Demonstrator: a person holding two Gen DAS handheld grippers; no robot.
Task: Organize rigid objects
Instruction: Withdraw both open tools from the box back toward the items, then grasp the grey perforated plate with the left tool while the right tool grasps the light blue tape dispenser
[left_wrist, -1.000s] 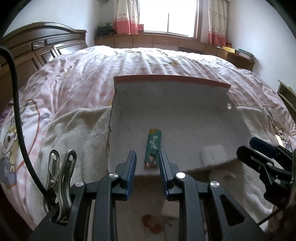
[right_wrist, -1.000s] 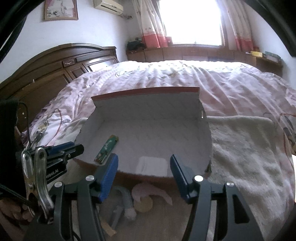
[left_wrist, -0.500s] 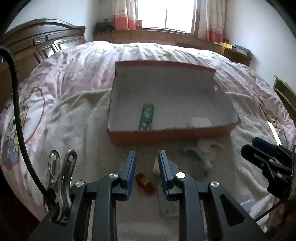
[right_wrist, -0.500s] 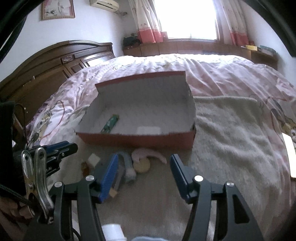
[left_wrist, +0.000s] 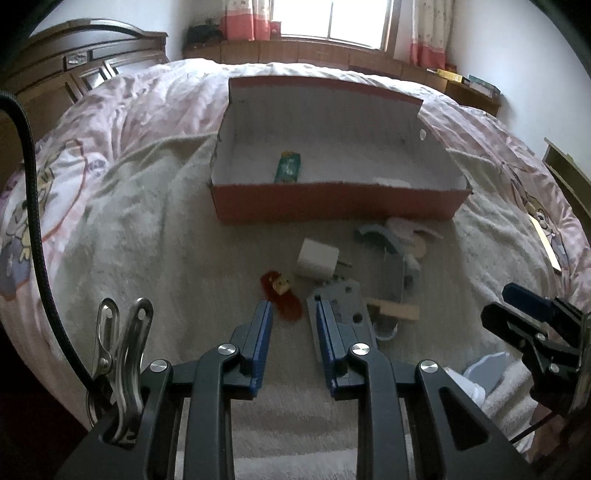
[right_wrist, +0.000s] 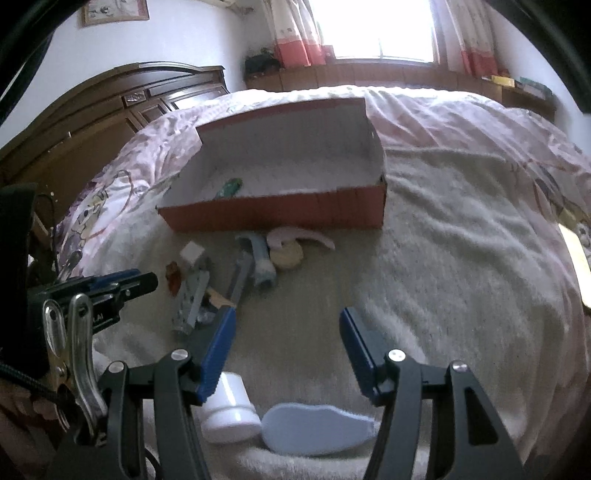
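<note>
White bottle (right_wrist: 229, 410) and blue insole (right_wrist: 317, 428) show only right-wrist

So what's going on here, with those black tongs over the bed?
A person is tidying small hard items into an open red box on a bed, with tongs in each hand. A green packet and something white already lie inside. A white cube, a small red toy, a grey stapler-like tool and other bits wait on the towel in front. The left tongs and right tongs both hang empty above the pile.
</note>
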